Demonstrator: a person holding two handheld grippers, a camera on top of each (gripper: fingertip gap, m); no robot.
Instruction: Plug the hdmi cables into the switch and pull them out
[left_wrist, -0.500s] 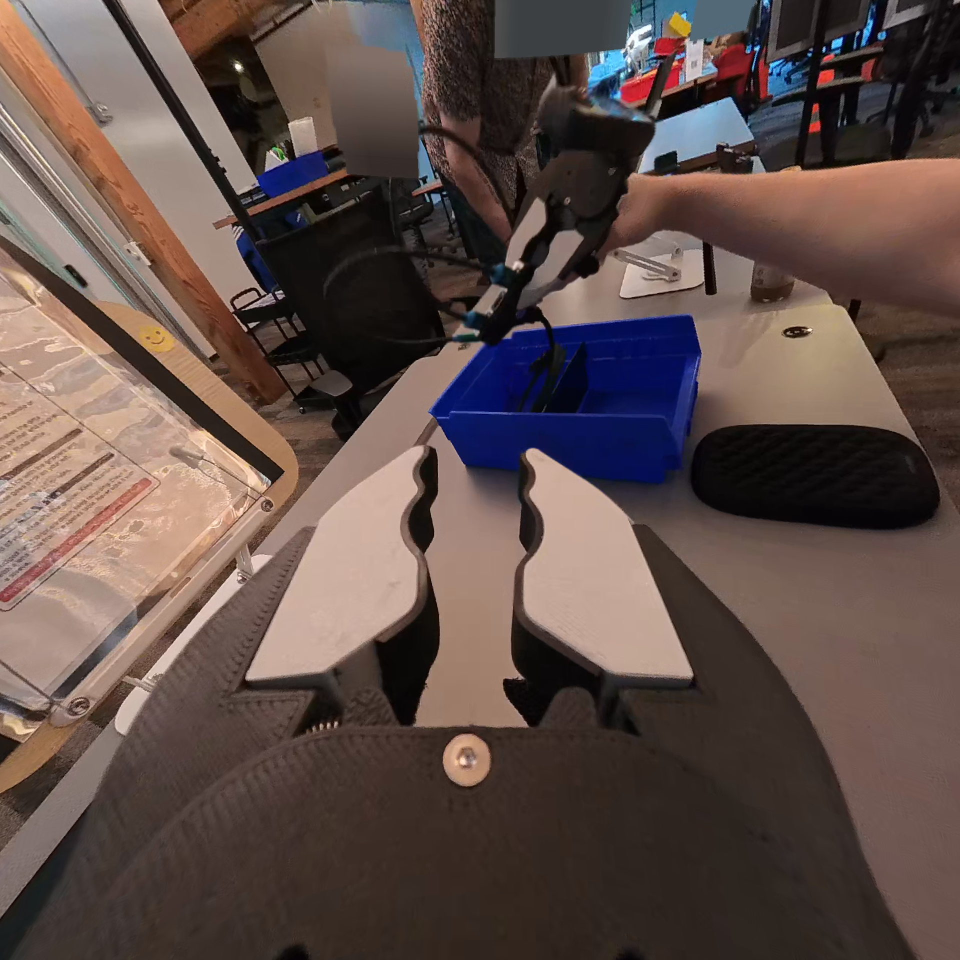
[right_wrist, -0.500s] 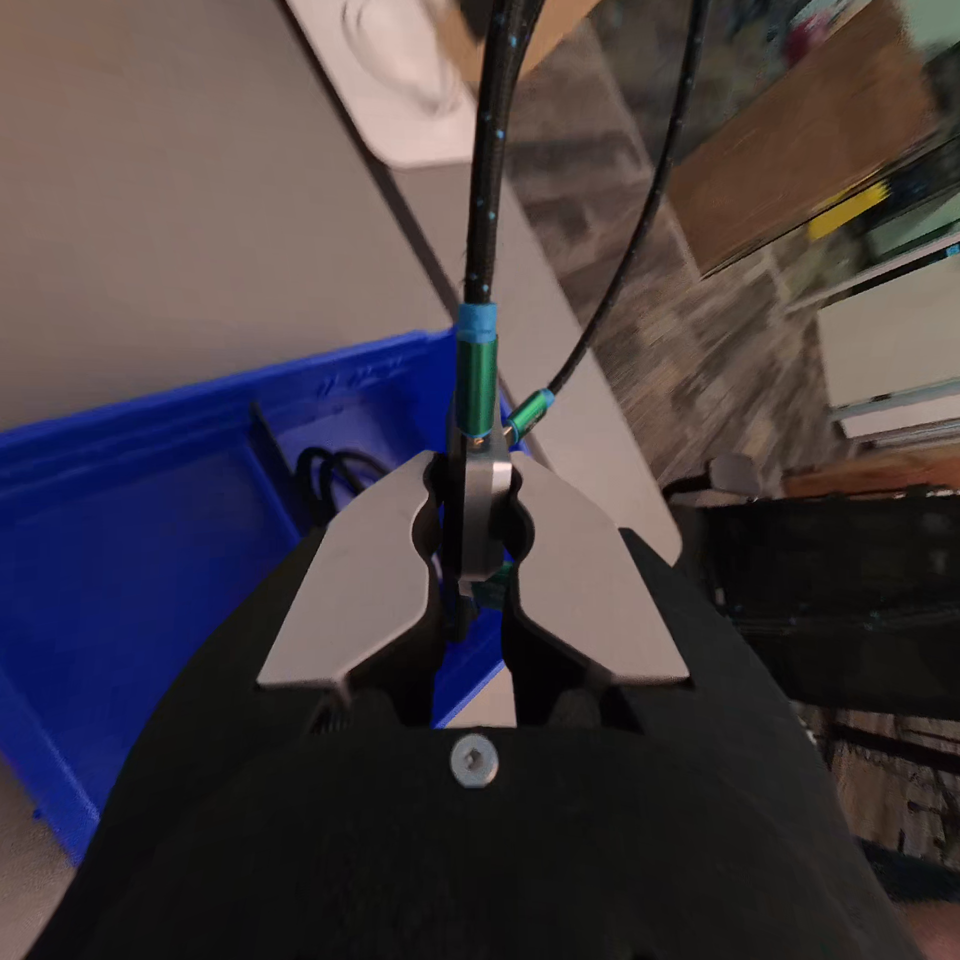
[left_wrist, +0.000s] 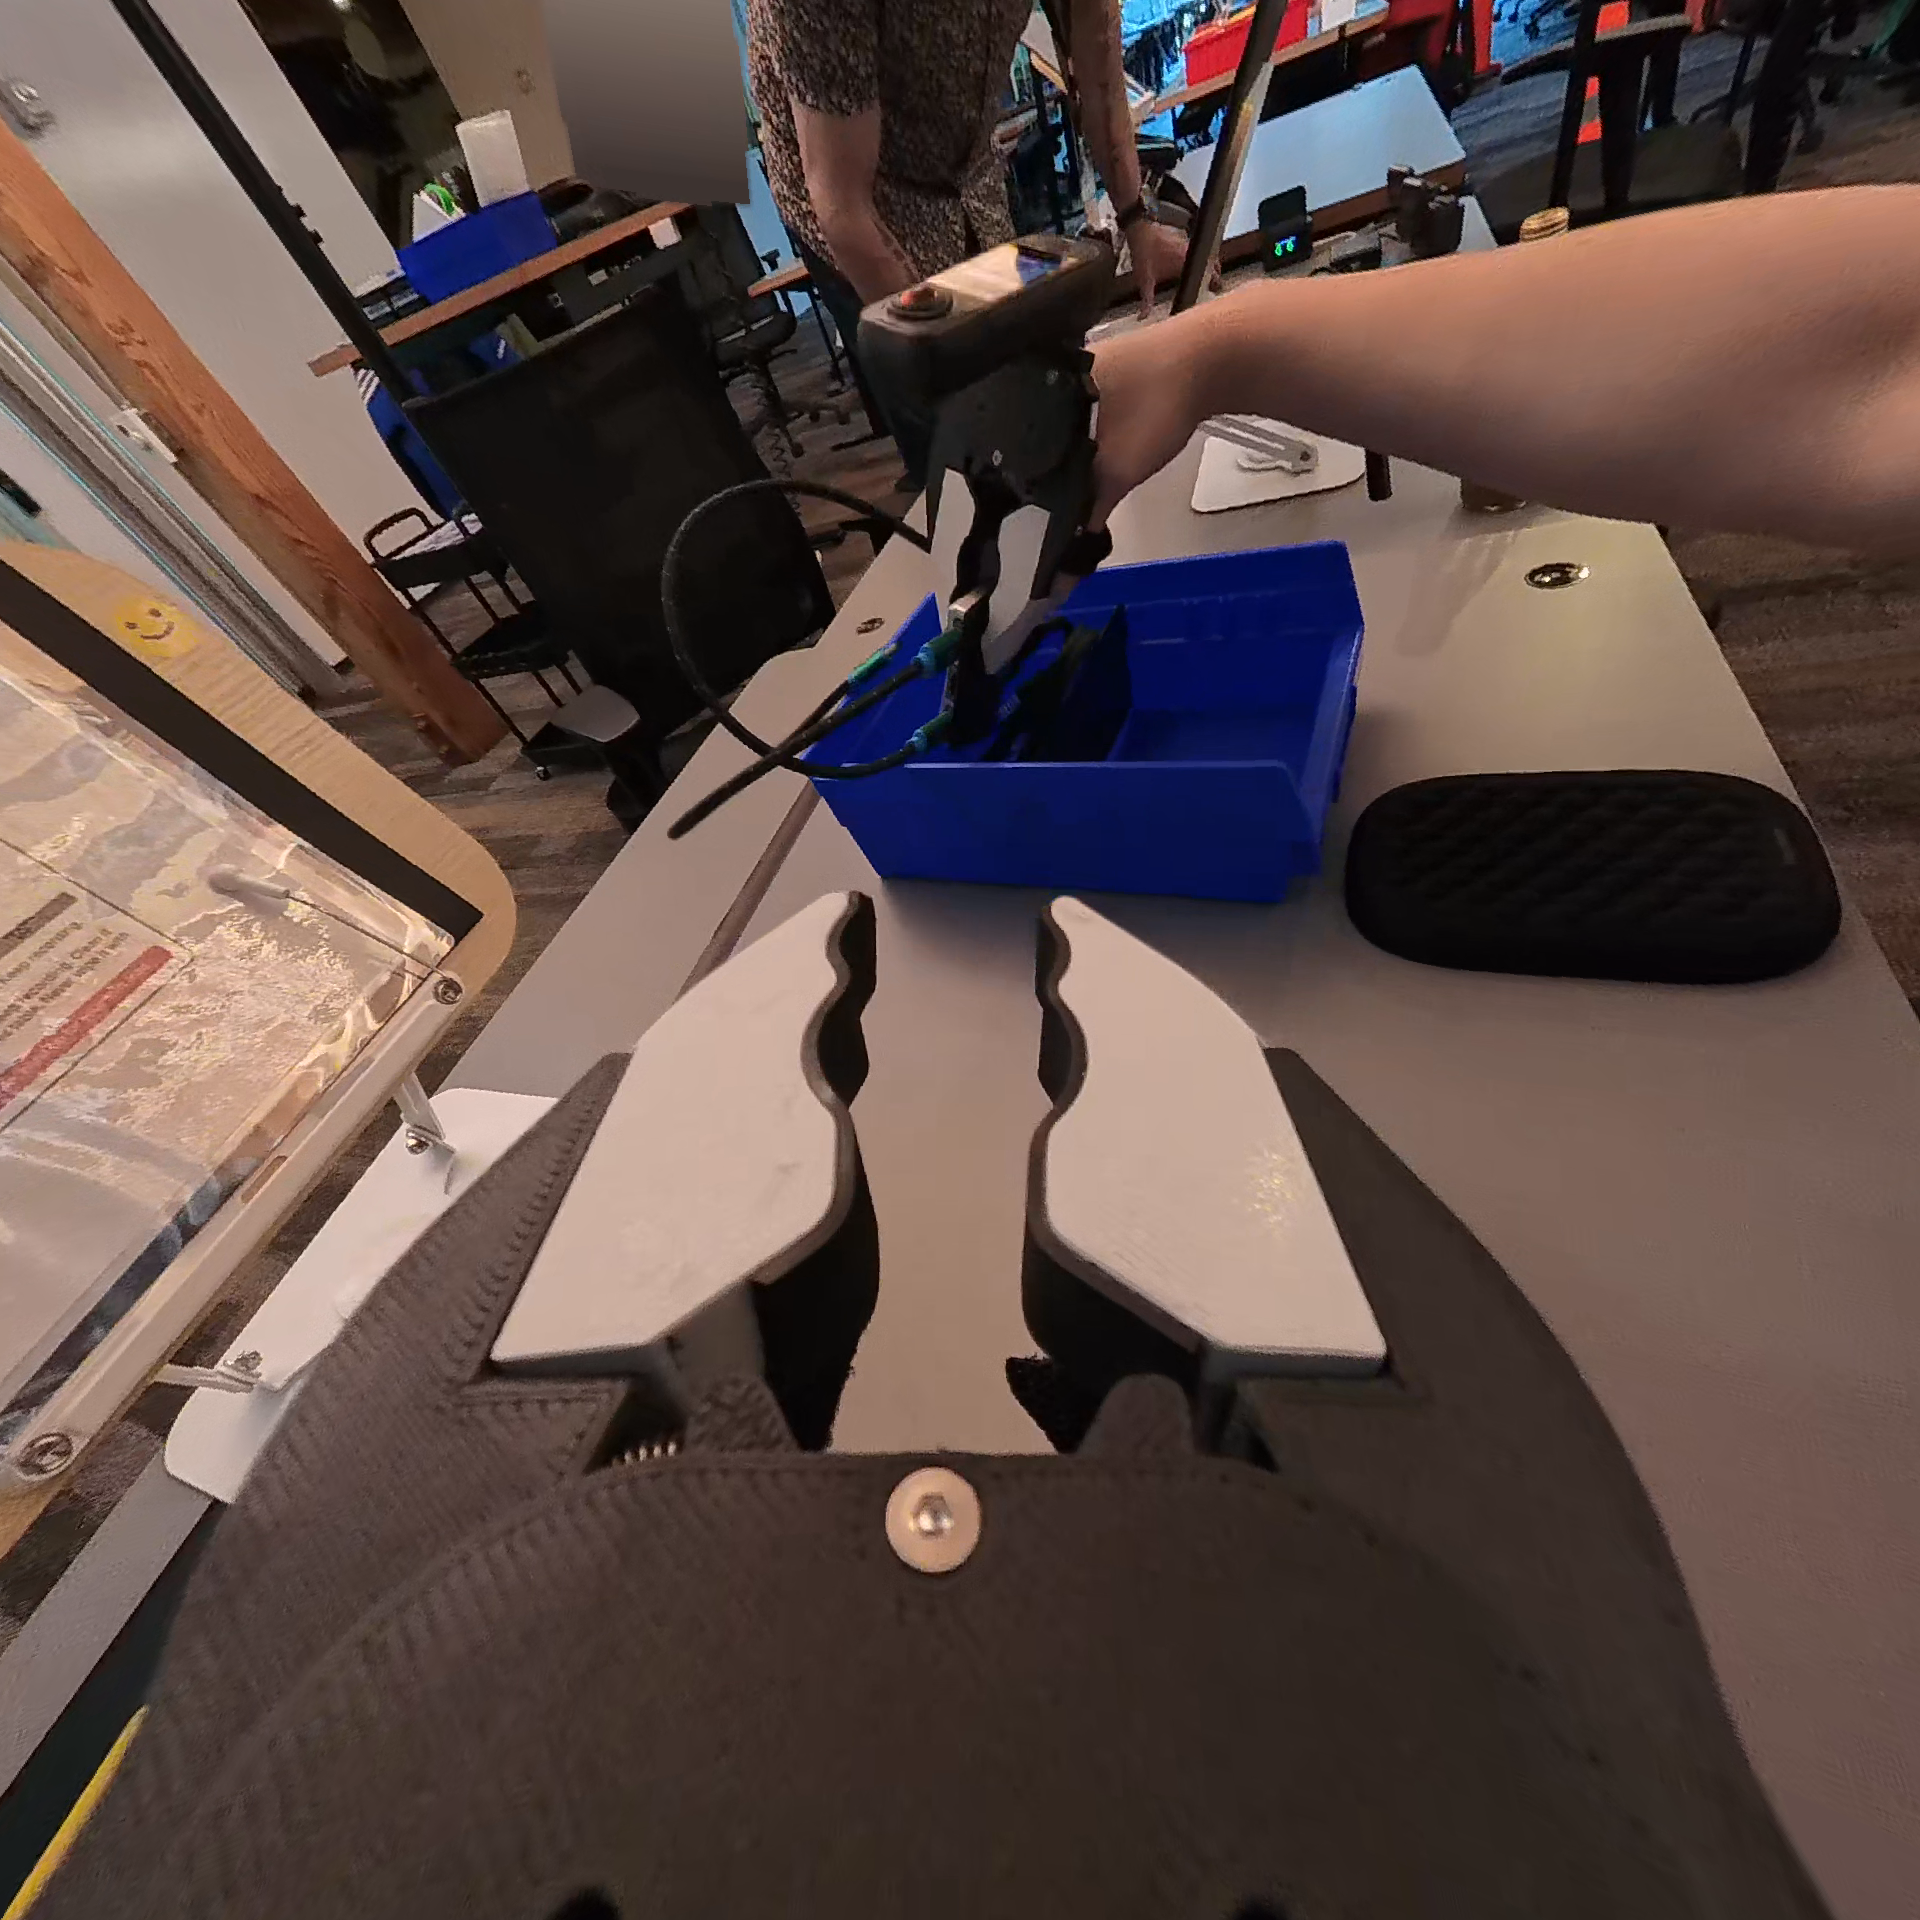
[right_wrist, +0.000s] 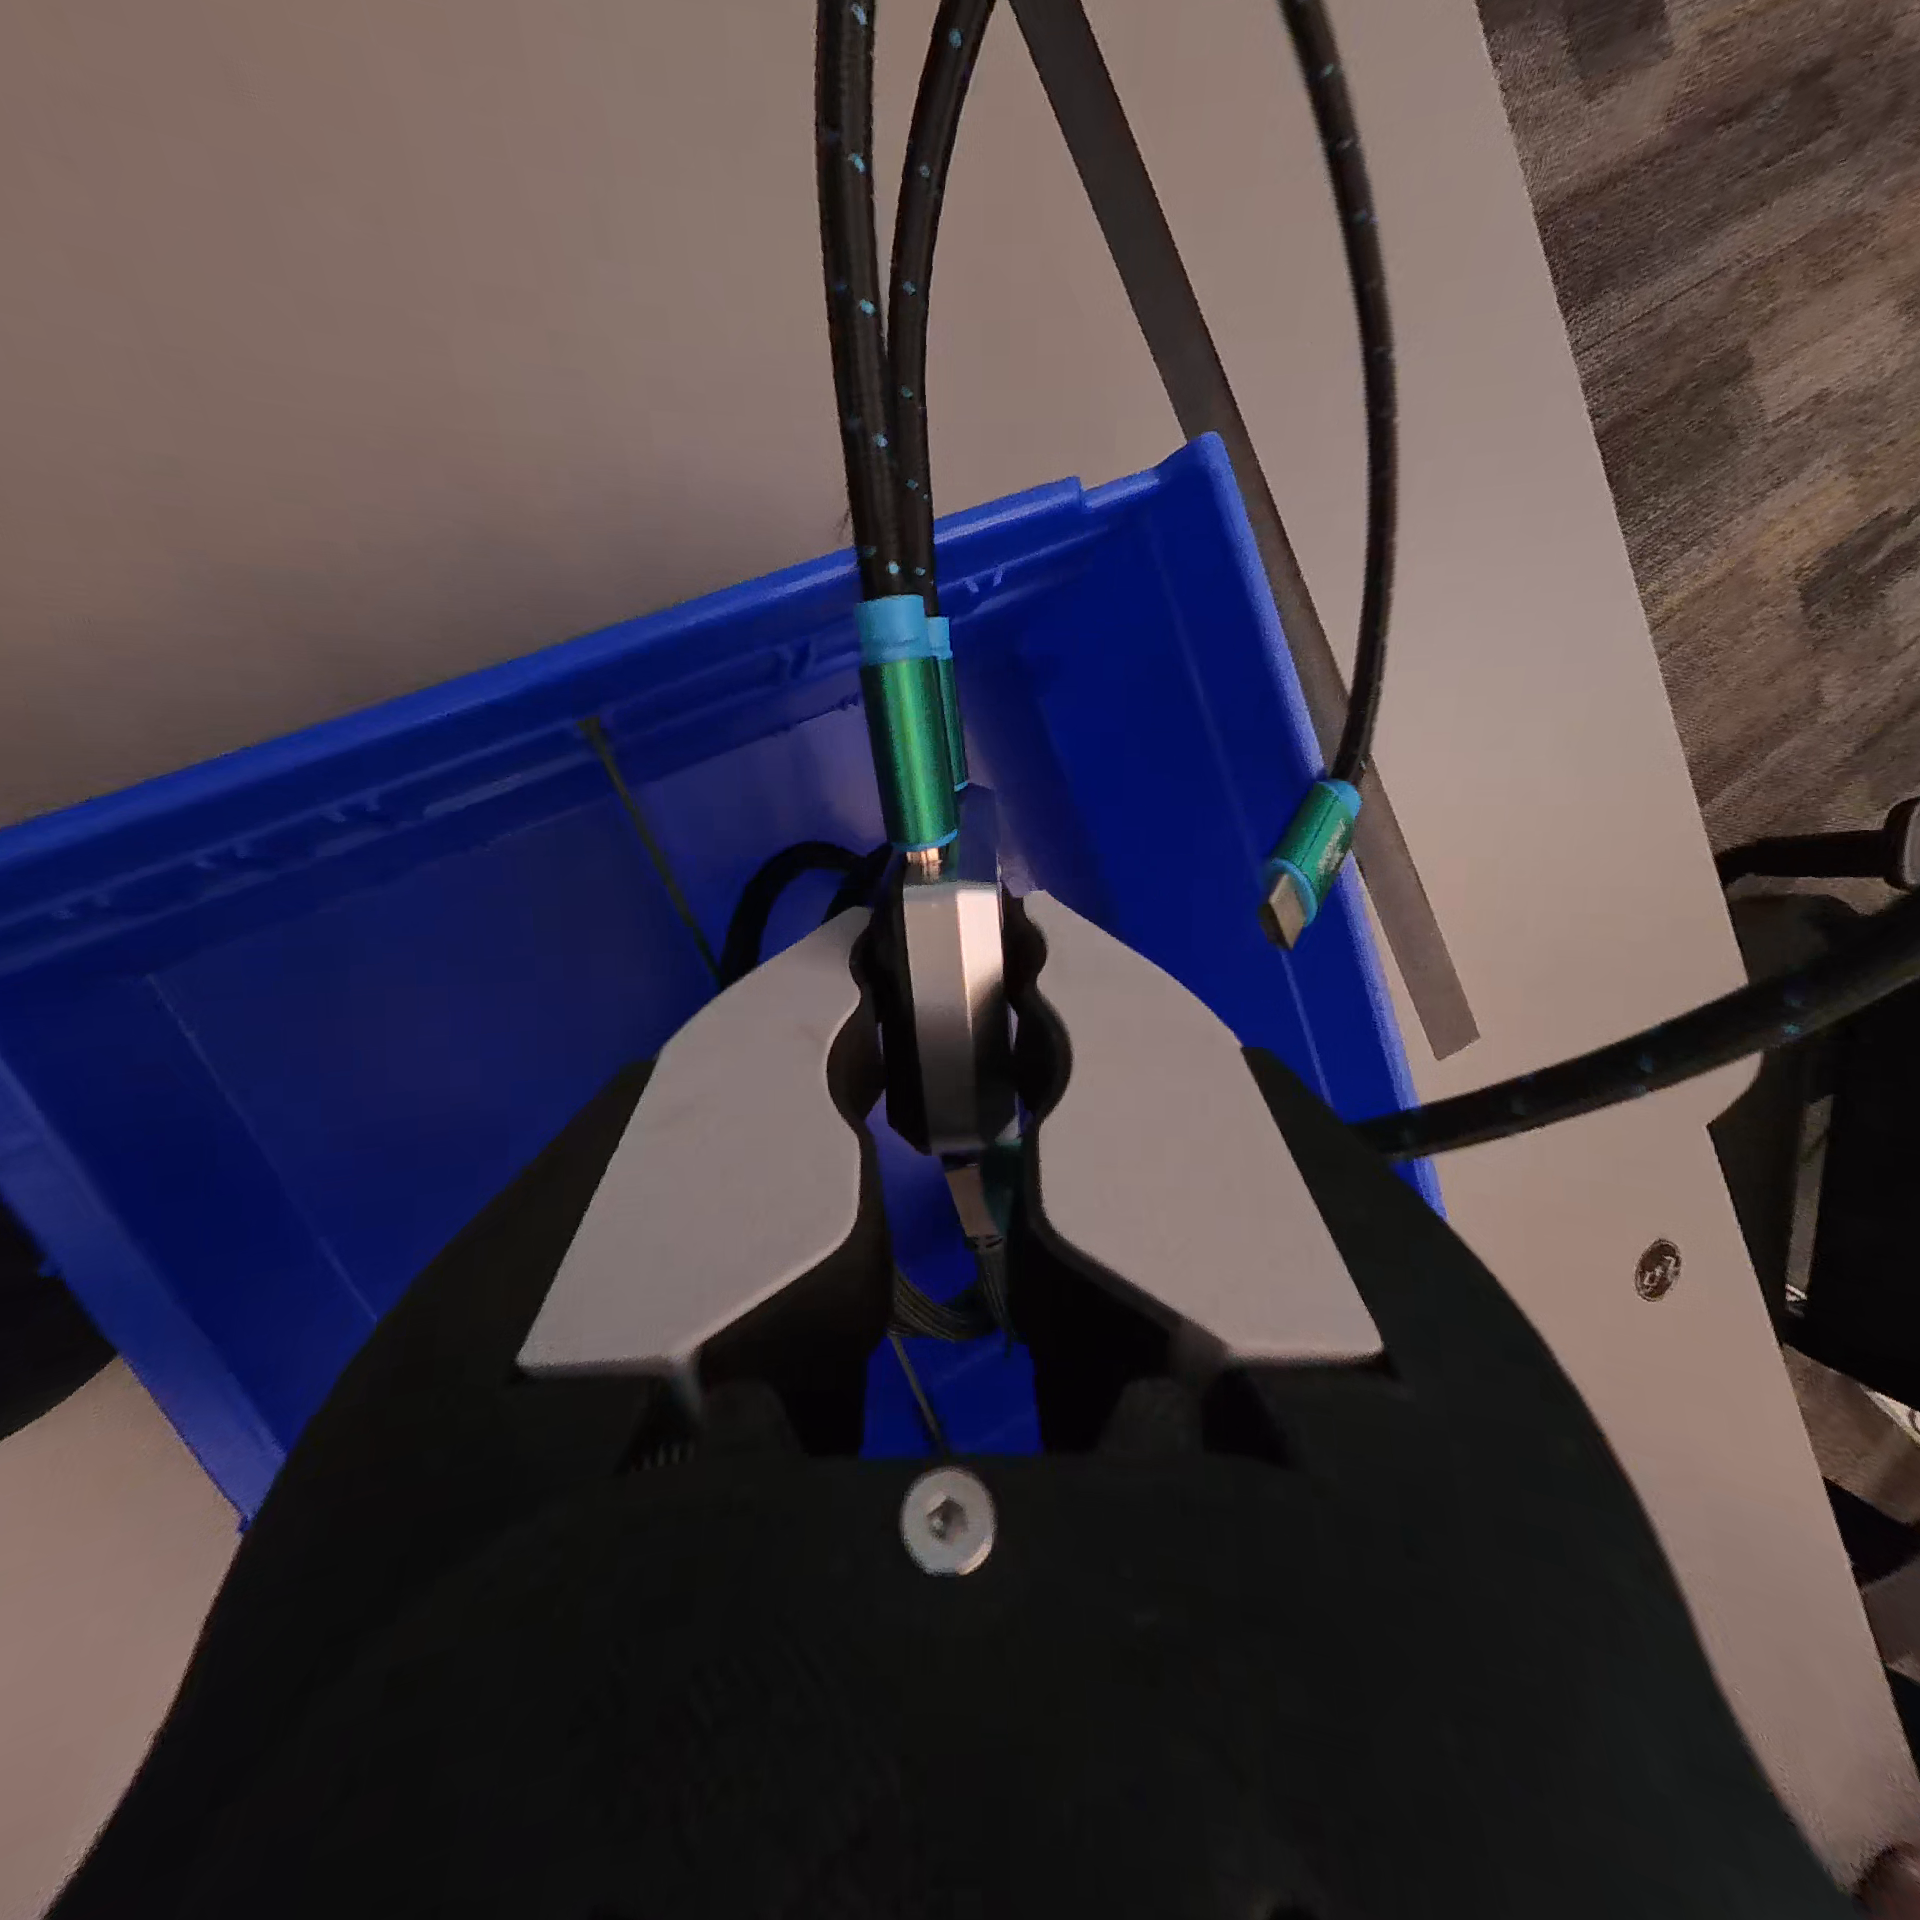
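My right gripper is shut on a small silver HDMI switch and holds it over the left end of a blue bin. Two black braided cables with green plugs are plugged into the switch's far end. A third green plug hangs loose beside the bin's edge. In the left wrist view the right gripper points down into the blue bin, with the cables looping off the table's left edge. My left gripper is open and empty above the grey table, short of the bin.
A black padded wrist rest lies right of the bin. A clear sign stand stands off the table's left edge. A person stands behind the table. A white stand sits at the back. About 35 centimeters separates my left fingertips from my right.
The right gripper has swung down with the switch, from above the bin's left corner to pointing into the bin. The left gripper stays open in about the same place.
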